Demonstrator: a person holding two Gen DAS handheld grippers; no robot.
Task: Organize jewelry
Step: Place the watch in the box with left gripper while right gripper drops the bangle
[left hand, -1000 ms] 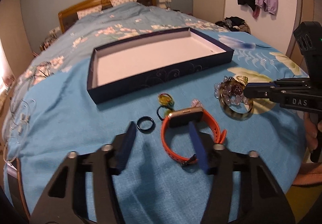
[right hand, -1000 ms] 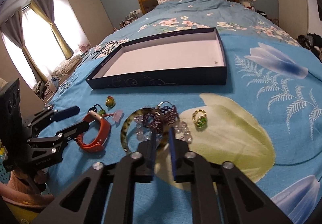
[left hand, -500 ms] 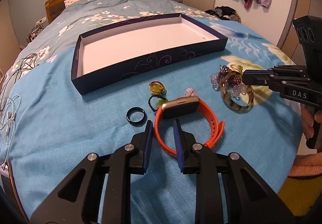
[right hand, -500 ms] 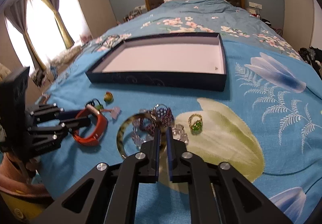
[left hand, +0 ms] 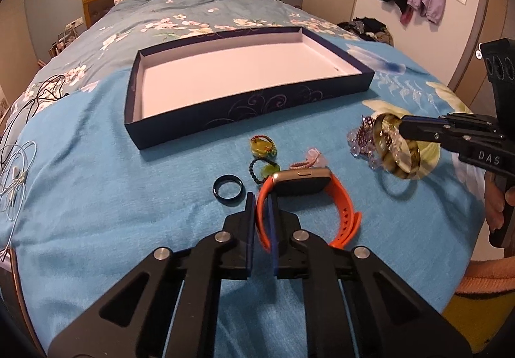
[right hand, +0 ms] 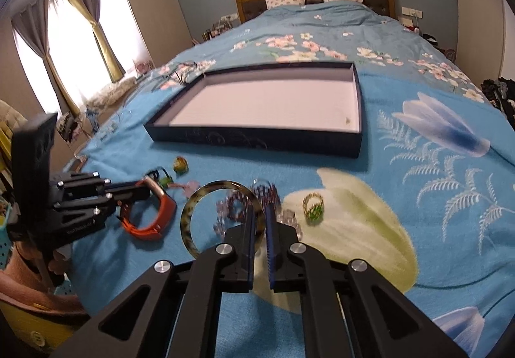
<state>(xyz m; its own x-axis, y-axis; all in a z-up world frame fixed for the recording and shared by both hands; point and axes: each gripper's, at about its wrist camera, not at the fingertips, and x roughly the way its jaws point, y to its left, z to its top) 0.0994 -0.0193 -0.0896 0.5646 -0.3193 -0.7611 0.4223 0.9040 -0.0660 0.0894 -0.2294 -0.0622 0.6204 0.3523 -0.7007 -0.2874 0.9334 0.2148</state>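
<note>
We pinch the orange watch (left hand: 309, 193) in our left gripper (left hand: 259, 213) and the big bangle (right hand: 206, 213) in our right gripper (right hand: 259, 222) so both can go into the empty box (left hand: 244, 110).

Open bedspread (left hand: 80, 171) left of box (left hand: 244, 107), scattered trinkets (left hand: 262, 158) crowding its front

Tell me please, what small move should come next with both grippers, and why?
Probably carry both pieces forward to the box. The left gripper already pinches the orange watch strap, the right gripper holds the bangle tilted up off the bedspread, and the box looks empty.
</note>
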